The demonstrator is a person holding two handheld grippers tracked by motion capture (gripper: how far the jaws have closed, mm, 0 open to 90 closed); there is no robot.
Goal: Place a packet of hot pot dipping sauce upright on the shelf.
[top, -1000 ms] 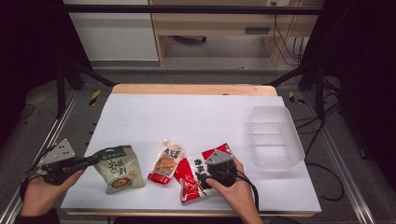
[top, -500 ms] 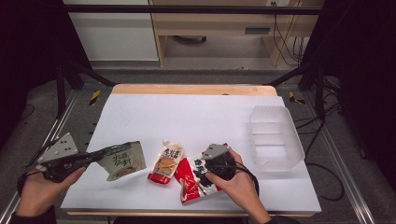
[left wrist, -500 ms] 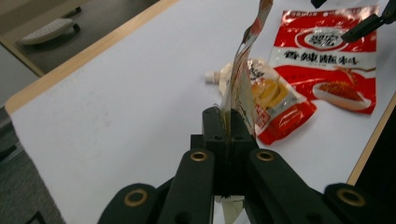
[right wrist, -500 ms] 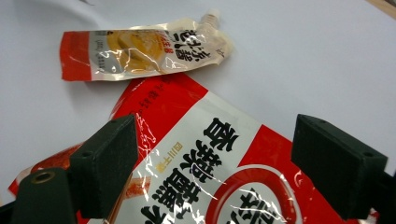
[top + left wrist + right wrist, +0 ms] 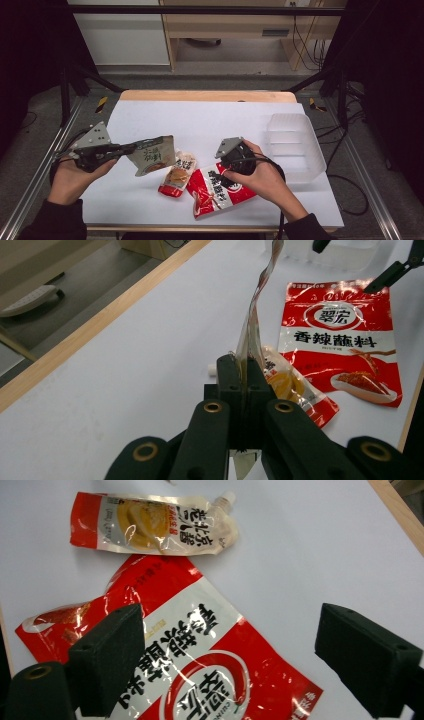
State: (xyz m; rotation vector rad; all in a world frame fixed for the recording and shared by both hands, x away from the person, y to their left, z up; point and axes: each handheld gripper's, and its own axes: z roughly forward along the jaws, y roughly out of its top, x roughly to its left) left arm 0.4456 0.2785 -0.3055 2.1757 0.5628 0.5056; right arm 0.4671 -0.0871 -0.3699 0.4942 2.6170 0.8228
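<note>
The left gripper (image 5: 131,148) pinches a glossy green-and-cream pouch (image 5: 152,155) by its edge, lifted clear of the white table (image 5: 210,120). The right gripper (image 5: 227,660) hovers, jaws spread, over a shiny red sachet (image 5: 220,189) printed 翠宏 香辣蘸料, beside a spouted sauce pouch (image 5: 177,175).

Your desk (image 5: 210,120) is white with a pale wood edge. The big sauce packet (image 5: 220,192) is red with a white band, black characters and a red-ringed logo. The spouted pouch (image 5: 176,176) is cream and red. The lifted packet (image 5: 152,154) looks greenish-grey, though that's blurry. Both tongs (image 5: 242,375) (image 5: 230,665) are black.
</note>
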